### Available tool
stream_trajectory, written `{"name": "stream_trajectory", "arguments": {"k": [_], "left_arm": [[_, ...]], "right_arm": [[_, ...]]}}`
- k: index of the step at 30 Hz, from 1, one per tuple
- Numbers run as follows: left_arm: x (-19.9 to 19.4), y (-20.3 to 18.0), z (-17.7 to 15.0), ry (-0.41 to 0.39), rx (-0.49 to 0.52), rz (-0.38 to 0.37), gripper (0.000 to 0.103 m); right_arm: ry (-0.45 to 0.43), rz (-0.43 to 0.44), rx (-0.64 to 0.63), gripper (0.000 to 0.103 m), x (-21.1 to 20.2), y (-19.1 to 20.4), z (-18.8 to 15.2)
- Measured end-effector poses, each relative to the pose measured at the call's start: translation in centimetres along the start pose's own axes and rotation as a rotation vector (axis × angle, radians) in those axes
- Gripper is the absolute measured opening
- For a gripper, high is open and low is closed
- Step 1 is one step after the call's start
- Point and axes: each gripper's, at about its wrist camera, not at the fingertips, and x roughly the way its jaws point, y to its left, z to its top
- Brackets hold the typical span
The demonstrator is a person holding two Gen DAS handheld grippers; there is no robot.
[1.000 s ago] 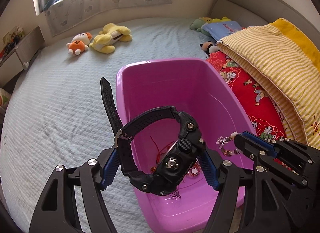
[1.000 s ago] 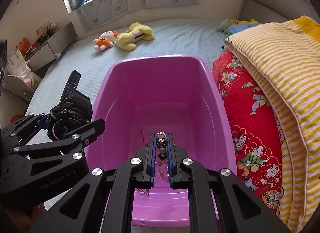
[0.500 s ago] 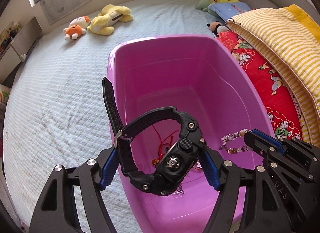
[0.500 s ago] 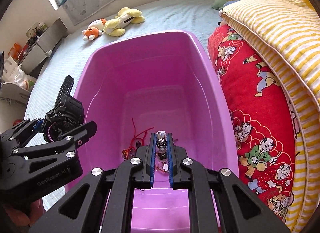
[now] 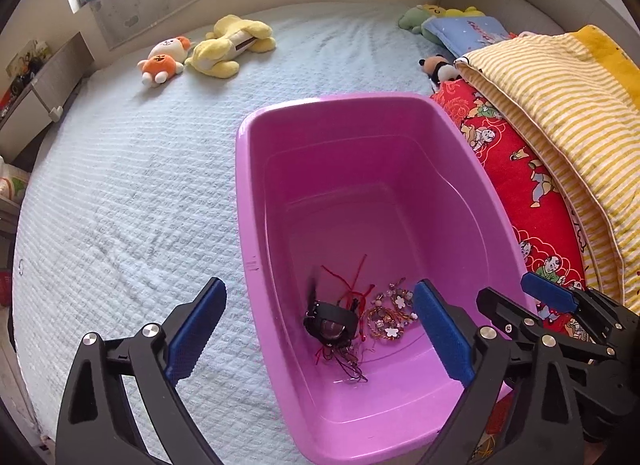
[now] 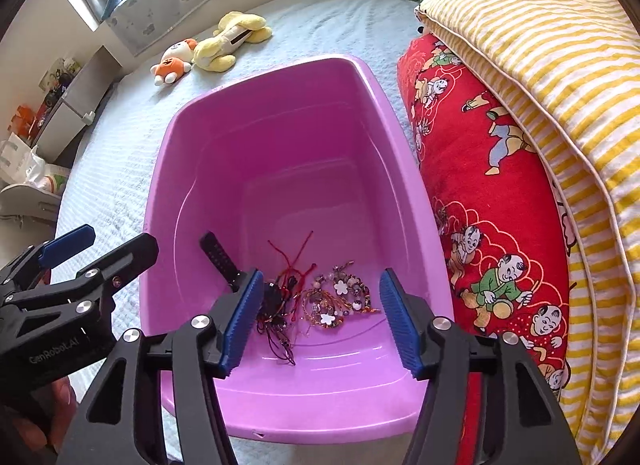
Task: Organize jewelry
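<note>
- Now the left gripper (image 5: 316, 329) and right gripper (image 6: 320, 321) are seen spread, jaws just opened, nothing between them.
- Watch (image 5: 329, 325) and bracelets (image 6: 340, 299) lie in the tub (image 5: 256, 265), toward twelve o'clock, probably nearer the right gripper.

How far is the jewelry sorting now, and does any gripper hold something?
Done: the black watch, beaded bracelets and red cords lie in the pink tub. In hand: nothing; the left gripper and right gripper, jaws just opened, are empty. Left: no jewelry shows on the bedspread.
</note>
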Motion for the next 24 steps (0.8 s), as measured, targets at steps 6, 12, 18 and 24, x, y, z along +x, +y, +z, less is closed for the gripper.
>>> {"name": "stream_trajectory", "arguments": {"k": [6, 12, 18, 24], "left_arm": [[-1.4, 0.3, -0.3, 0.021, -0.006, 0.025, 0.094], [-2.4, 0.6, -1.0, 0.046, -0.018, 0.035, 0.094], [-3.4, 1.0, -1.4, 0.059, -0.023, 0.040, 0.094], [-4.6, 1.2, -1.5, 0.057, -0.022, 0.038, 0.094]], "right_arm": [[0.034, -0.017, -0.003, 0.064, -1.5, 0.3, -0.4], [0.071, -0.031, 0.001, 0.066, -2.4, 0.7, -0.7], [0.083, -0.039, -0.002, 0.068, -3.5, 1.1, -0.8], [0.091, -0.044, -0.005, 0.069, -4.3, 1.6, -0.9]]}}
